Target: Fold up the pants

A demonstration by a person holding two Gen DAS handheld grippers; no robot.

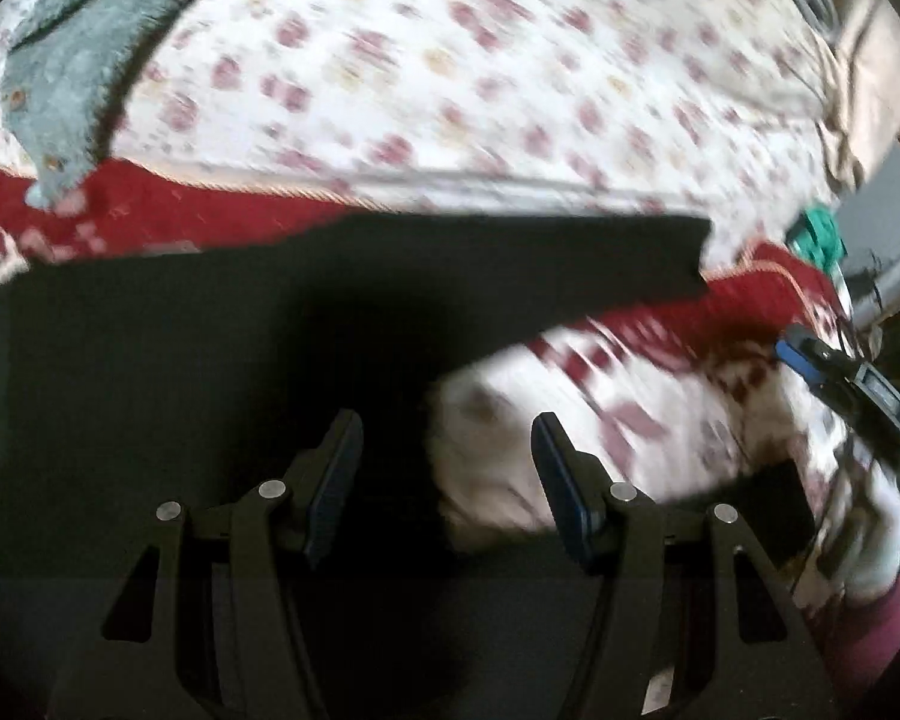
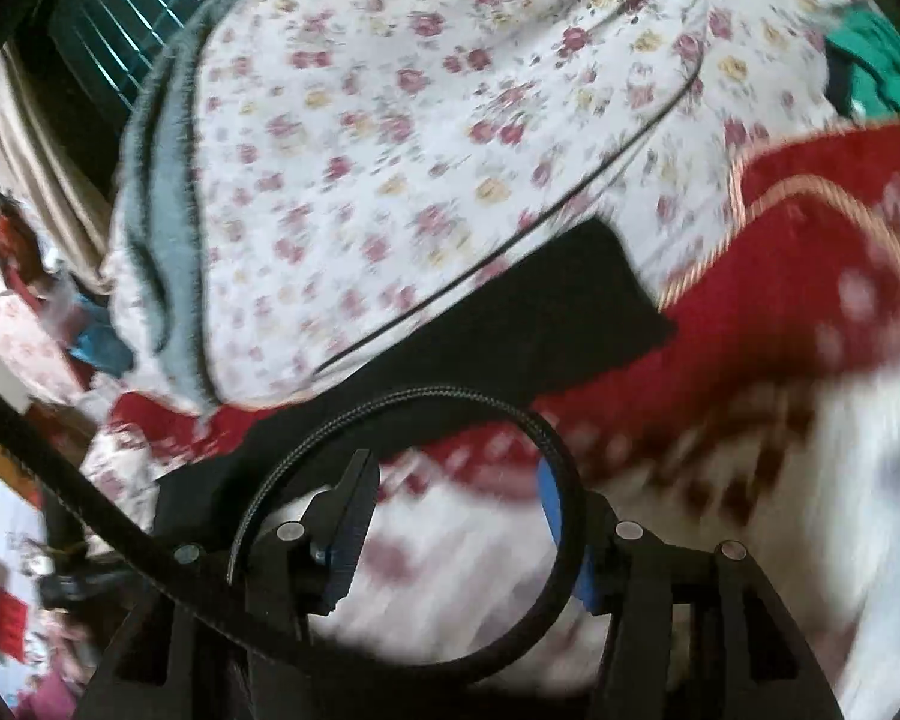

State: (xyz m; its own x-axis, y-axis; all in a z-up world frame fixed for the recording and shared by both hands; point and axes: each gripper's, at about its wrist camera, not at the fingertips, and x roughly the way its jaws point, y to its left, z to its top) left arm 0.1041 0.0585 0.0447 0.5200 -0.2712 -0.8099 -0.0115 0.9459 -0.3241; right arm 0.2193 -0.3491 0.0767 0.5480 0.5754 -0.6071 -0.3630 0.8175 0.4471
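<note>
The black pants [image 1: 222, 324] lie on the bed and fill the lower left of the left wrist view, one leg end reaching right. My left gripper [image 1: 447, 426] is open above the pants' edge, holding nothing. In the right wrist view the pants [image 2: 546, 318] lie as a dark strip across the middle. My right gripper [image 2: 456, 468] is open and empty over the red and white blanket. A black braided cable [image 2: 546, 432] loops in front of its fingers. Both views are motion-blurred.
A floral white sheet [image 1: 450, 60] covers the bed behind the pants. A red patterned blanket [image 2: 810, 276] lies in front. A grey-blue garment [image 1: 72, 72] lies at the far left, green cloth [image 2: 876, 60] at the far right. Clutter sits beyond the bed's left edge [image 2: 24, 300].
</note>
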